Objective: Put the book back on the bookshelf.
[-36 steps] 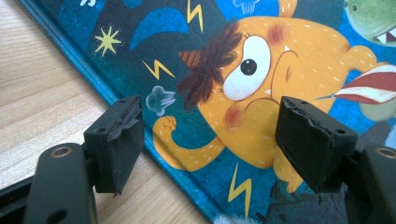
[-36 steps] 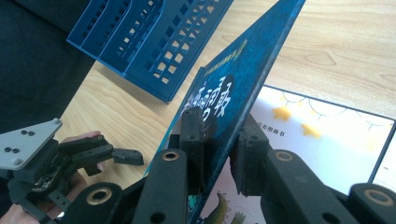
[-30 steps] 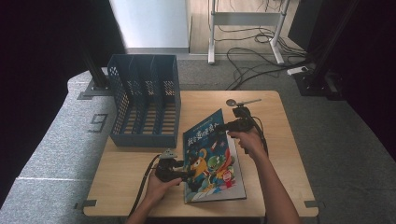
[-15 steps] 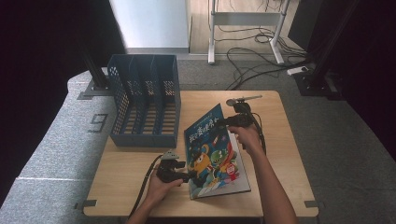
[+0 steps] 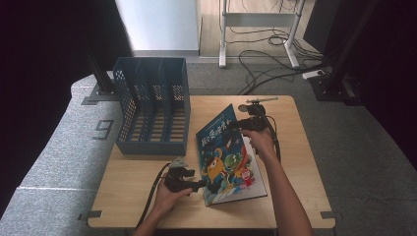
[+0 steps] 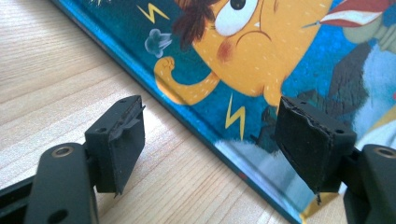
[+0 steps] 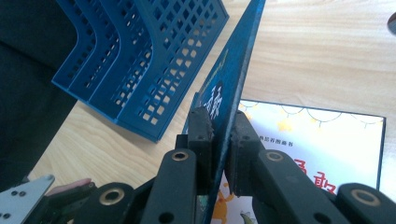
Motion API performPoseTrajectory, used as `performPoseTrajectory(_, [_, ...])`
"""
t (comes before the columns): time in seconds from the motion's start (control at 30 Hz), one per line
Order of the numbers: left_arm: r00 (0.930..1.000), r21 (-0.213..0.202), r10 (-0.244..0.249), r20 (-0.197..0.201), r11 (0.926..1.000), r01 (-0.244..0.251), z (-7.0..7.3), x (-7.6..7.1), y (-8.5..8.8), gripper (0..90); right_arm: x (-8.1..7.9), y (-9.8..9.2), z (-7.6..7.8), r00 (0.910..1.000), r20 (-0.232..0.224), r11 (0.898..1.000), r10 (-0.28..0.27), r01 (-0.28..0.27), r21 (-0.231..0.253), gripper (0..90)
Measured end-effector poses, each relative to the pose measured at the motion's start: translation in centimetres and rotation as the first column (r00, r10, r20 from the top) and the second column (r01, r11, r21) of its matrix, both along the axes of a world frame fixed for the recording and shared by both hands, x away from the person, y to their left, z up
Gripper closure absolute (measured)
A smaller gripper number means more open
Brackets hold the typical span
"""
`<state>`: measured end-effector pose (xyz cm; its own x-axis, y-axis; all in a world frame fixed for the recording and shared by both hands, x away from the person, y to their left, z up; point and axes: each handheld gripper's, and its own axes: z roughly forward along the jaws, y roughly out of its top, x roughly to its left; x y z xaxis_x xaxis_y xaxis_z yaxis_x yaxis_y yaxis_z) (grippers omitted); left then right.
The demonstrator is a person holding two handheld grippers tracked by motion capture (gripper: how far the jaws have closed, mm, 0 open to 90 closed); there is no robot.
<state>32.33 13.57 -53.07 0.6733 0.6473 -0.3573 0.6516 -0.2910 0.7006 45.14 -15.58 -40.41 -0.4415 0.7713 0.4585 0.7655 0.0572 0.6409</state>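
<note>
nearby, blue file rack [image 5: 152, 105] left of lifted book cover [image 5: 221, 125], wooden table [image 5: 295, 157]

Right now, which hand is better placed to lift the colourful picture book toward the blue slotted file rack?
Probably the right: the right claw is shut on the colourful picture book's raised front cover. The left claw stands open beside the book's spine, gripping nothing. The blue slotted plastic file rack sits just beyond.

Right claw [image 5: 242, 126] on lifted book cover [image 5: 219, 129], beside blue rack [image 5: 152, 105]
</note>
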Motion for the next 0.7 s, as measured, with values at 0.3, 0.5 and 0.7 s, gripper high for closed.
performPoseTrajectory(0.3, [1.0,-0.001,-0.007,0.002,1.0,0.007,-0.03,-0.18,-0.32,24.5,-0.28,0.05,0.28,0.9988,0.048,1.0,-0.012,0.012,0.0,81.6])
performPoseTrajectory(0.5, [1.0,0.007,-0.001,0.002,1.0,0.001,-0.2,-0.01,-0.33,24.6,-0.53,-0.19,0.35,0.9965,0.082,1.0,-0.019,0.018,0.018,81.9])
performPoseTrajectory(0.7, [1.0,0.008,0.0,0.001,1.0,0.0,-0.27,0.05,-0.35,24.7,-0.78,-0.09,0.54,0.9943,0.105,1.0,-0.014,0.012,0.017,81.9])
